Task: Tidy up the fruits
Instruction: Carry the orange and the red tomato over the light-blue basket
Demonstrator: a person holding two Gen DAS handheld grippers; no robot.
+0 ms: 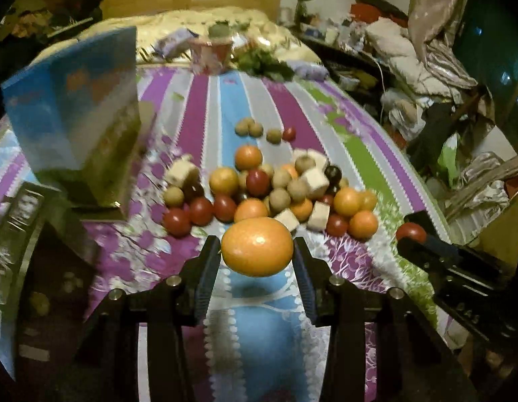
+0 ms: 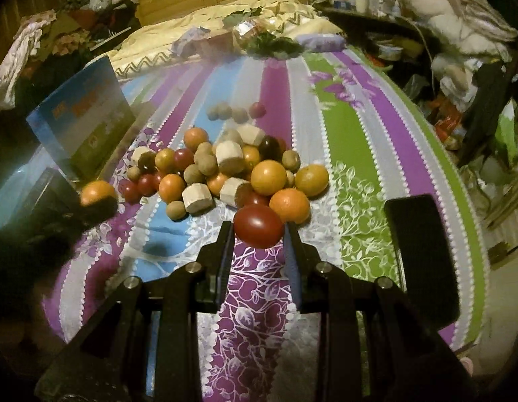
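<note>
My left gripper [image 1: 257, 251] is shut on an orange [image 1: 257, 246], held clear above the striped bedspread [image 1: 262, 341]. My right gripper [image 2: 259, 238] is shut on a red tomato [image 2: 258, 230], also lifted off the cover. In the left wrist view that tomato [image 1: 411, 232] and the right gripper's black fingers [image 1: 426, 251] show at the right edge. In the right wrist view the held orange [image 2: 97, 192] shows at the left. Beyond both grippers lies a heap of oranges, tomatoes, kiwis and pale wooden blocks [image 1: 269, 194] [image 2: 225, 171].
A blue box [image 1: 74, 107] [image 2: 81, 114] stands open at the left of the bed, with a dark box [image 1: 31, 234] in front of it. A black phone [image 2: 423, 254] lies on the green stripe at the right. A few kiwis and a tomato [image 1: 262, 130] lie apart behind the heap. Clutter lines the bed's right side.
</note>
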